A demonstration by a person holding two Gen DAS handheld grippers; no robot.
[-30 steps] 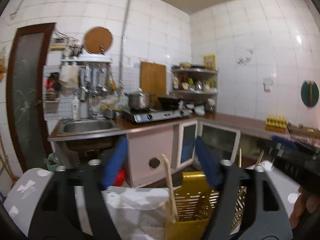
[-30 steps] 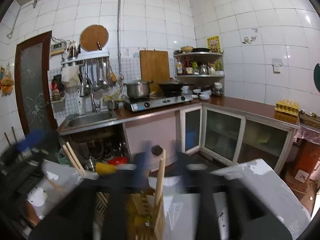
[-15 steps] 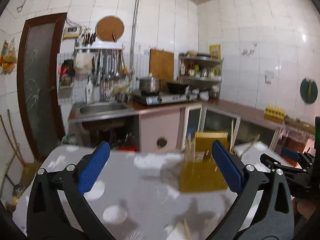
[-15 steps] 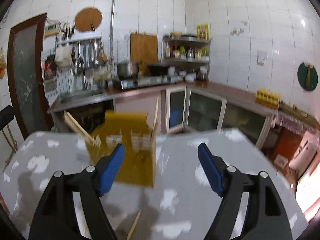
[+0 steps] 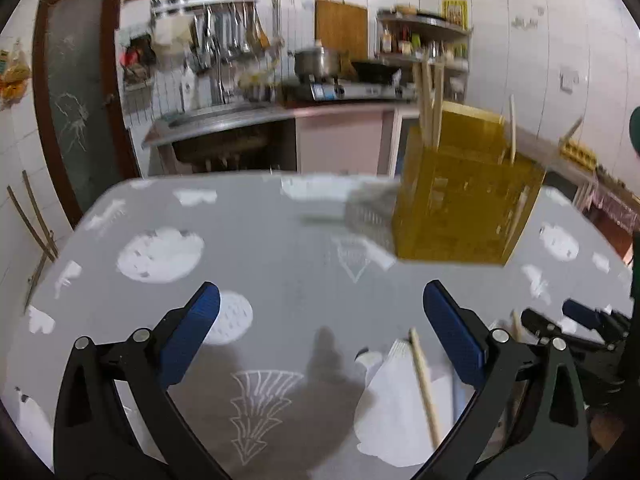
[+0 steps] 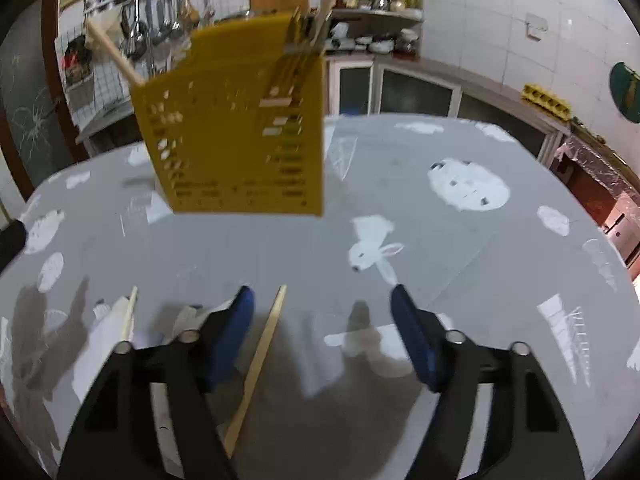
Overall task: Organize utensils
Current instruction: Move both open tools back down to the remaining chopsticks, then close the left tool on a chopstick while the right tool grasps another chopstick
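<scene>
Table: grey cloth (image 5: 280, 248) with white cartoon shapes, a kitchen counter behind it.
Yellow holder: a slotted yellow box (image 6: 240, 128) stands on the cloth toward its far side, with several wooden chopsticks (image 5: 430, 100) sticking up out of it.
Loose chopsticks: two lie flat on the cloth, well short of the holder; one (image 6: 260, 364) just inside the right tool's left finger, the other (image 6: 129, 314) further left.
Left gripper (image 5: 320, 336): fingers wide apart, nothing between them, above bare cloth short of the holder.
Right gripper (image 6: 322, 332): fingers apart, just been closing in, pressing on nothing.
</scene>
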